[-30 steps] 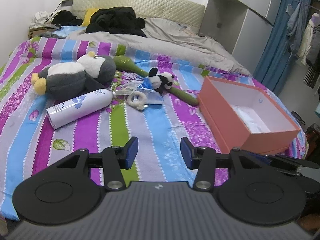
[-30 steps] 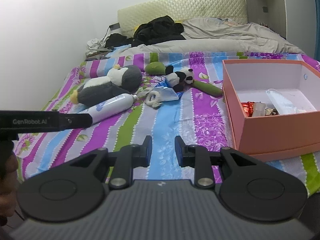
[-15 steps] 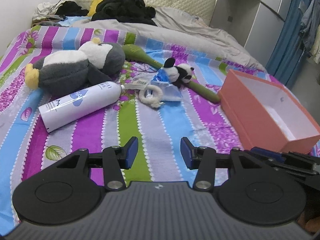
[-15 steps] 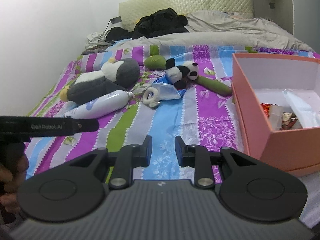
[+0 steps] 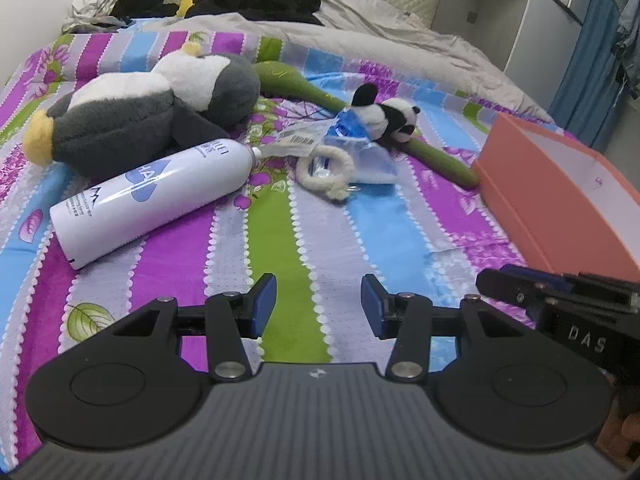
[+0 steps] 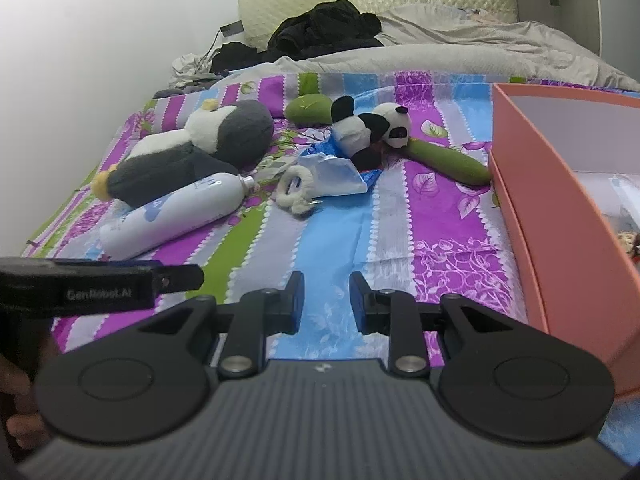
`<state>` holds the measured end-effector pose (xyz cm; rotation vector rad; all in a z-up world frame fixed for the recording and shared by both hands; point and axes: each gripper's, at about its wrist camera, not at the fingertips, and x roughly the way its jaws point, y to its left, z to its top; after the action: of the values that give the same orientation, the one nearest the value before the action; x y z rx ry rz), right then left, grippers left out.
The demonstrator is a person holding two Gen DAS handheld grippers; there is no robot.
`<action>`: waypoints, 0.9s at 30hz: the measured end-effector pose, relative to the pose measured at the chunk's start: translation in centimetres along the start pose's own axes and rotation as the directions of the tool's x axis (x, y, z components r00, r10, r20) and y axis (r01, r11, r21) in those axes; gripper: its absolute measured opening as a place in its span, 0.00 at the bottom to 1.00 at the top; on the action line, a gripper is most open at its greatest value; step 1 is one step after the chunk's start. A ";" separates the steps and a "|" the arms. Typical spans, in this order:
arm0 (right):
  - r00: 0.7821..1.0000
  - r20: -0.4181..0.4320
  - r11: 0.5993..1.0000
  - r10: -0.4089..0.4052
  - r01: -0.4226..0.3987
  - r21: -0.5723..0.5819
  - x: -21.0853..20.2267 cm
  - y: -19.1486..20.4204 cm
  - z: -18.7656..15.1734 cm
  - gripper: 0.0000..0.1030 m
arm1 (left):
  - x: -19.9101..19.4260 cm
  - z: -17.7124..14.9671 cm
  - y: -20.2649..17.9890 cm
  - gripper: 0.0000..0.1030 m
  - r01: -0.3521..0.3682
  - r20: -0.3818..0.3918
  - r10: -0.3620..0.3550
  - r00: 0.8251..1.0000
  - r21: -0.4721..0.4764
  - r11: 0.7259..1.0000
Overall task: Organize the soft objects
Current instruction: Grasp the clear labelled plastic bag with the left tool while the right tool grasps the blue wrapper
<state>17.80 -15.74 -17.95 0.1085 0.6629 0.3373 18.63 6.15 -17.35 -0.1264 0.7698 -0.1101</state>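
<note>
Two plush toys lay mid-frame: one penguin [image 5: 160, 112], one panda [image 5: 384, 118]. One white bottle [image 5: 156, 196] lay below the penguin; one orange box [image 5: 552, 196] stood right. Both left tongs [image 5: 318, 304] and right tongs [image 6: 326, 300] were parted, empty.

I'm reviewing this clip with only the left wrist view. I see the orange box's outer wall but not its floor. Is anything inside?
Observer: Yes. The right wrist view shows a crumpled white item lying in the orange box.
Operator: Is the right gripper holding anything? I only see it side-on.
Observer: No. The right gripper is open, with only striped bedsheet showing between its fingers.
</note>
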 end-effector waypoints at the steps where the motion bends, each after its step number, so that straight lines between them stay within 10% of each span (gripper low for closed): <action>1: 1.000 -0.001 1.000 0.000 0.000 0.000 0.4 -0.1 0.1 0.28 | 0.6 0.0 0.2 0.54 -0.005 -0.006 0.005 1.000 0.002 1.000; 22: 0.999 -0.021 0.987 0.027 -0.023 0.158 11.3 -4.7 4.1 0.28 | 9.8 4.5 1.2 0.56 -0.047 0.069 0.045 0.997 0.037 0.998; 27: 0.997 -0.015 0.962 0.072 -0.066 0.264 13.3 -5.7 5.1 0.48 | 11.3 6.9 1.2 0.56 -0.074 0.150 0.062 0.987 0.074 0.995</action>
<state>32.31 -16.54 -22.87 0.3826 0.7278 0.3165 31.58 6.17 -20.38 -0.0324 0.6206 -0.0654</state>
